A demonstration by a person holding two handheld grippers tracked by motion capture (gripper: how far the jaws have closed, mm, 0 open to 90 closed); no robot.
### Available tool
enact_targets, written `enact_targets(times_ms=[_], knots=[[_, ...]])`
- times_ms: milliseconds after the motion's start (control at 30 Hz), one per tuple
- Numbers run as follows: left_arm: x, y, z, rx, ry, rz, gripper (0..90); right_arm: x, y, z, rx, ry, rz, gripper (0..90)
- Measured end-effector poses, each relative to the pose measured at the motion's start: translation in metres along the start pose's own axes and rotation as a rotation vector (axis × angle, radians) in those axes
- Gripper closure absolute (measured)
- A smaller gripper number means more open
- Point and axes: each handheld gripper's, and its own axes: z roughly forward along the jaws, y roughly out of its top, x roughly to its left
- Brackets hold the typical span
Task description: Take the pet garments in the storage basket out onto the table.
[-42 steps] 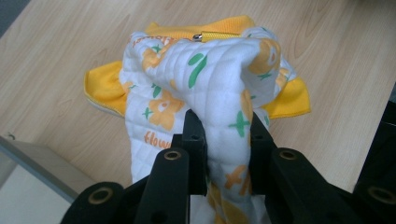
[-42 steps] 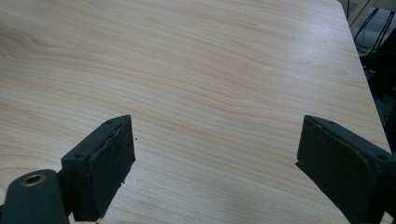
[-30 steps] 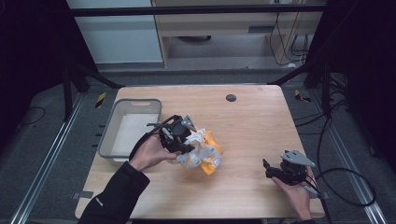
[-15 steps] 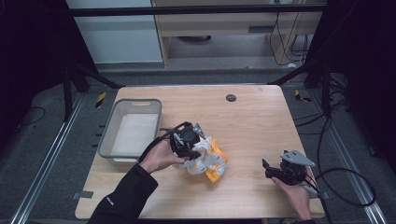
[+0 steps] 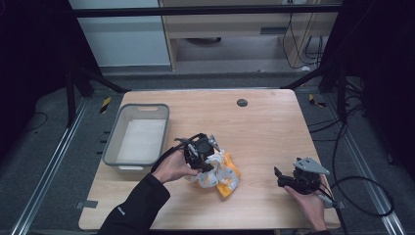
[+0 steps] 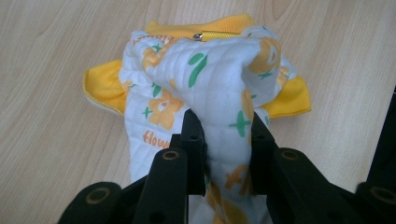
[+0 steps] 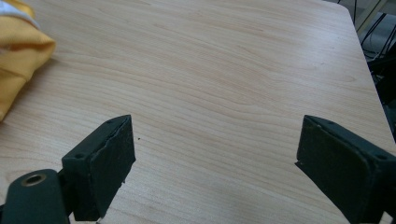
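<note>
Quilted white cloth printed with orange flowers and green crosses, lined in yellow, makes up the garment (image 6: 205,88) that the left gripper (image 6: 223,140) pinches: in the left gripper view its black jaws press a thick fold between them, with the rest bunched just beyond on the table (image 5: 264,127). From above, the garment (image 5: 220,171) lies crumpled near the middle of the table, a little toward the near edge, just right of the grey bin (image 5: 161,117) and well apart from the right gripper (image 5: 281,177). Compared with a second ago, the left gripper (image 5: 208,154) has come down and shifted right, away from the bin's rim, and the garment now rests more fully on the wood instead of hanging from the grip. This looks like a set-down for spreading or folding rather than a drop into the bin, though the fold is not yet released. The right gripper (image 7: 215,154) has stayed at the near right, its jaws wide apart over bare wood, holding nothing, with a yellow corner of the garment (image 7: 18,51) at its far left.
</note>
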Motion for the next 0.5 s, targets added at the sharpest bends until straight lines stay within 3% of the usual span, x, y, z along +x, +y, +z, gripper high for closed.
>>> enact_targets(times_ms=[267,500], knots=[[0.0005,-0.0021,0.0088,0.015,-0.005,0.0,67.0,0.0001,0.0,0.0001,0.001,0.0,0.0,11.4],[0.0,-0.0075,0.0113,0.003,0.004,-0.005,49.1,0.0003,-0.0002,0.0002,0.004,0.001,0.0,11.4]])
